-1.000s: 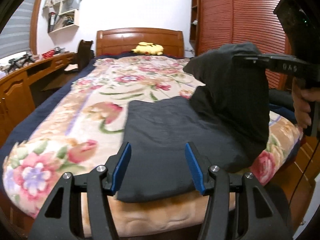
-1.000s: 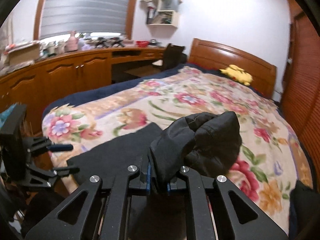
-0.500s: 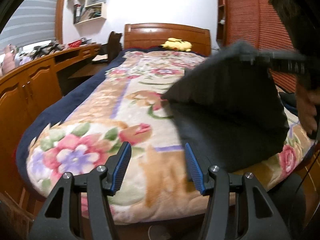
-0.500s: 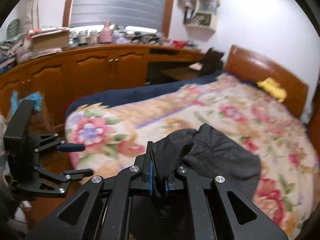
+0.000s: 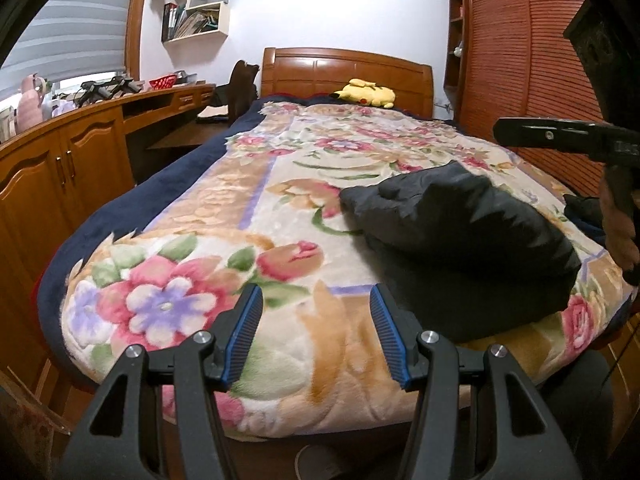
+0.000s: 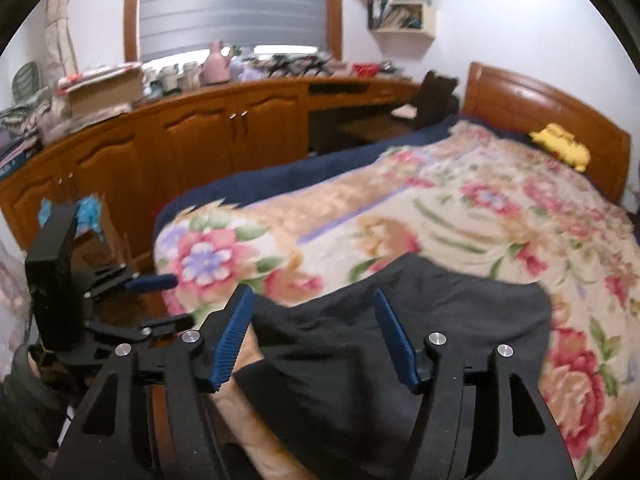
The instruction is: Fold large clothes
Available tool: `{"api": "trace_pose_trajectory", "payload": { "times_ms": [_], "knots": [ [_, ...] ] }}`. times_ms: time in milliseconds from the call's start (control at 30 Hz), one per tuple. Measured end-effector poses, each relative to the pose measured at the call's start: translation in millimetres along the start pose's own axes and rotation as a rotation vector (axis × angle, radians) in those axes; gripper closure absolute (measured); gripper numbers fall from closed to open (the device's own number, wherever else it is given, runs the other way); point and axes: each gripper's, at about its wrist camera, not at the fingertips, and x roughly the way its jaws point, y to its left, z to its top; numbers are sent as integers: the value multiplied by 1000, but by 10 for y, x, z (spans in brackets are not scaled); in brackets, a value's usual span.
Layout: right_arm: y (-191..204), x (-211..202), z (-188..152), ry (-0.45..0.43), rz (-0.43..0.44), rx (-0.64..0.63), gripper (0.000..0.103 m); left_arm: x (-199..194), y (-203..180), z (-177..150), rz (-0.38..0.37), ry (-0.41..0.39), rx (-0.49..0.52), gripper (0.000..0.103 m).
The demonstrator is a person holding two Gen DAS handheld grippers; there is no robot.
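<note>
Near headboard [image 5: 347,70]: yellow plush toy [image 5: 367,93].

wooden bed [image 5: 344,68], floral blanket [image 5: 280,216] spread over it, dark garment [image 5: 460,232] near the foot, yellow plush [image 5: 366,92] by the headboard

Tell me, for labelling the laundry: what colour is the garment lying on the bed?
Black, plain, no pattern: the garment shows best in the left wrist view.

Right gripper [image 6: 314,336] jaws opening, left gripper [image 5: 316,336] apparently parted
</note>
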Motion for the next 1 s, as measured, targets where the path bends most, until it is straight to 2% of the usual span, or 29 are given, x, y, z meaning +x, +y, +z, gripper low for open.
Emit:
{"api": "trace_pose_trajectory", "payload": {
  "times_ms": [100,200,267,367,600,800,1000],
  "knots": [
    [-197,-120,-41,-8,-94,-14,38,-49,-88,47,-12,-19,12,48],
    [-425,-122,-179,21,-196,-1,38,-106,-163,90,-24,-37,22,48],
    [-567,-47,-339,64,-221,18,38,-136,-215,119,-29,-46,32,48],
    [-613,133,-556,138,-180,32,39,-147,-289,139,-36,-49,43,48],
    [-486,533,-927,211,-113,68,38,-84,-368,52,-38,-27,46,48],
    [-519,511,-945,211,-96,67,38,42,-399,-97,-41,14,41,48],
    [-632,320,-867,189,-85,63,38,178,-422,-190,-45,50,38,48]
  ]
}}
